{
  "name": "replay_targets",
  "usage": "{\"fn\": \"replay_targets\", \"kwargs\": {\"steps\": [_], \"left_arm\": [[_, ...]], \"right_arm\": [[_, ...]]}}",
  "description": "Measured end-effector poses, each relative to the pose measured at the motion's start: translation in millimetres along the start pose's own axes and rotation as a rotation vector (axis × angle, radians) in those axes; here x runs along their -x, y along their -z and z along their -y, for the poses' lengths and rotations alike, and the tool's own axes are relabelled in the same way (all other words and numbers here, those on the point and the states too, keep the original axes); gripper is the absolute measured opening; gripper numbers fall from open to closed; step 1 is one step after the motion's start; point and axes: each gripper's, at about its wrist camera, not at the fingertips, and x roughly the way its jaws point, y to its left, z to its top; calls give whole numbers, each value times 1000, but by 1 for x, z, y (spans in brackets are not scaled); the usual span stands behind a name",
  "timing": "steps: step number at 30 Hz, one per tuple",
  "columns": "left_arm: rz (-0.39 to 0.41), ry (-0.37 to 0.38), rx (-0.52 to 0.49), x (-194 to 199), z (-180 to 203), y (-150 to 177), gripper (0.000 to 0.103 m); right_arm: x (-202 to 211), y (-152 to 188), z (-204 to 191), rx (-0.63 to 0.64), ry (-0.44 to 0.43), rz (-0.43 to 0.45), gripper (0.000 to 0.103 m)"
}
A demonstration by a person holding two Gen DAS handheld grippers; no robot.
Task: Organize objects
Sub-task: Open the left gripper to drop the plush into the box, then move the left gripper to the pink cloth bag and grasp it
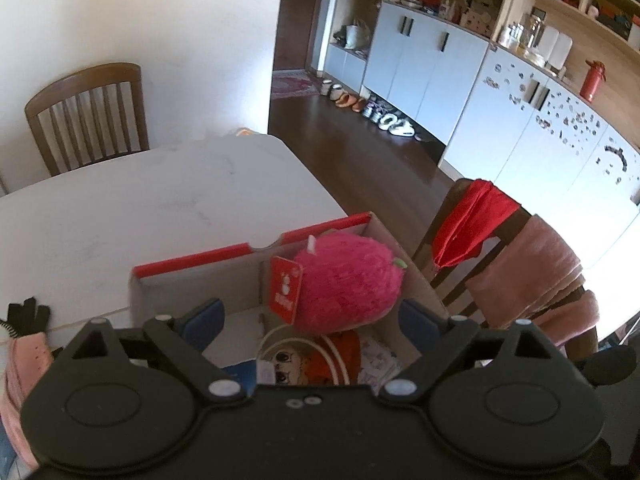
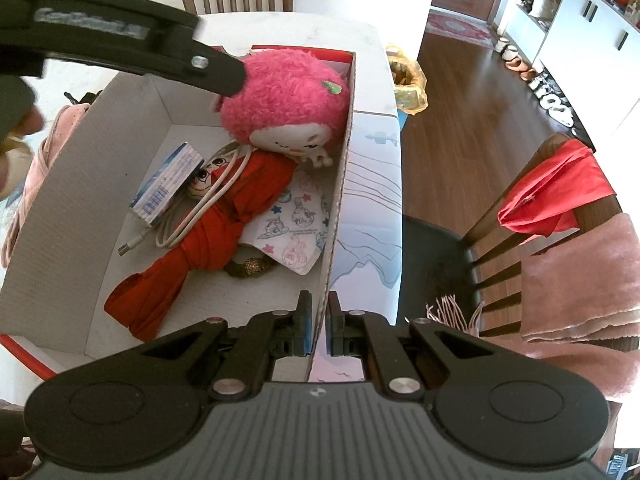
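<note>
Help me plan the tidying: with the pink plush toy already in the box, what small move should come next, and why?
Probably draw the left claw away from the box and toward the pink item lying on the table. Its fingers stand wide apart with nothing gripped, and the plush toy rests inside. The right claw is pinching the box wall, steadying it.

Both grippers are black plastic: the left gripper (image 1: 310, 314) has blue pads and silver rivets, the right gripper (image 2: 319, 320) has a ribbed grey top.
</note>
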Motion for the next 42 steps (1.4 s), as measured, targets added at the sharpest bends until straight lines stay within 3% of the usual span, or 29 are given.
{"fn": "replay_targets", "kwargs": {"steps": [14, 24, 34, 42], "left_arm": [[78, -14, 36, 59, -27, 17, 95], [111, -149, 113, 94, -82, 37, 102], [44, -329, 209, 87, -147, 70, 102], [-57, -354, 246, 53, -173, 102, 102]], "right_arm": [[1, 1, -3, 4, 12, -11, 6], [2, 3, -5, -2, 19, -1, 6], [1, 2, -7, -17, 33, -1, 6], [1, 2, -7, -22, 37, -7, 6]]}}
